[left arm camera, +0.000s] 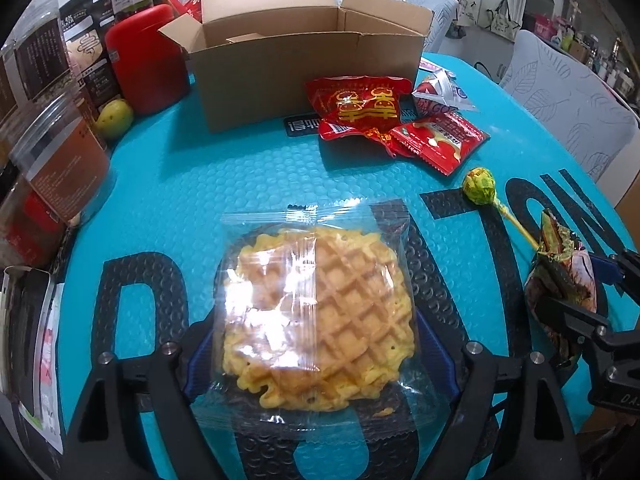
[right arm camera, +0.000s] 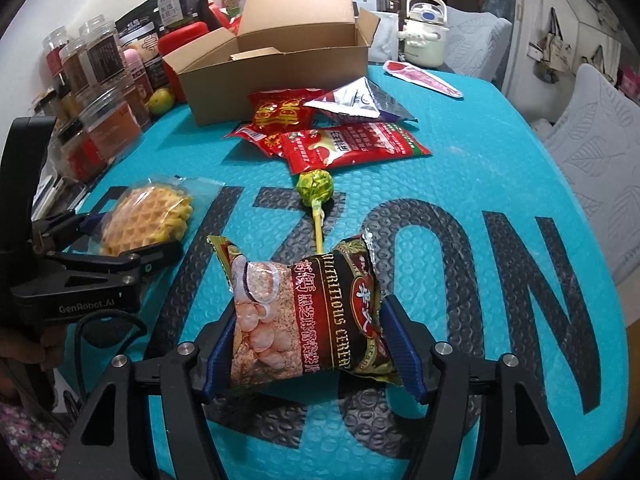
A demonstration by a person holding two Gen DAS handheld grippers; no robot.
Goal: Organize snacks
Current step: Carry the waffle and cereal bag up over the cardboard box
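Note:
A waffle in a clear wrapper (left arm camera: pixel 320 312) lies flat on the turquoise mat (left arm camera: pixel 192 184), between the blue pads of my left gripper (left arm camera: pixel 316 356). The jaws stand wide on either side of it without squeezing it. A dark cereal packet (right arm camera: pixel 304 316) rests on the mat between the pads of my right gripper (right arm camera: pixel 310 352), which sit close to its two sides with no visible pinch. The left wrist view shows the right gripper (left arm camera: pixel 580 280) with that packet (left arm camera: pixel 560 288) at the far right edge. An open cardboard box (left arm camera: pixel 304 72) stands at the back.
Red snack packets (left arm camera: pixel 360 108) and a silver triangular pouch (right arm camera: pixel 356 104) lie before the box, and a green lollipop (right arm camera: pixel 316 184) lies nearer. Jars (left arm camera: pixel 60 168), a red canister (left arm camera: pixel 146 60) and a green fruit (left arm camera: pixel 114 118) line the left edge. A padded chair (right arm camera: pixel 600 152) stands to the right.

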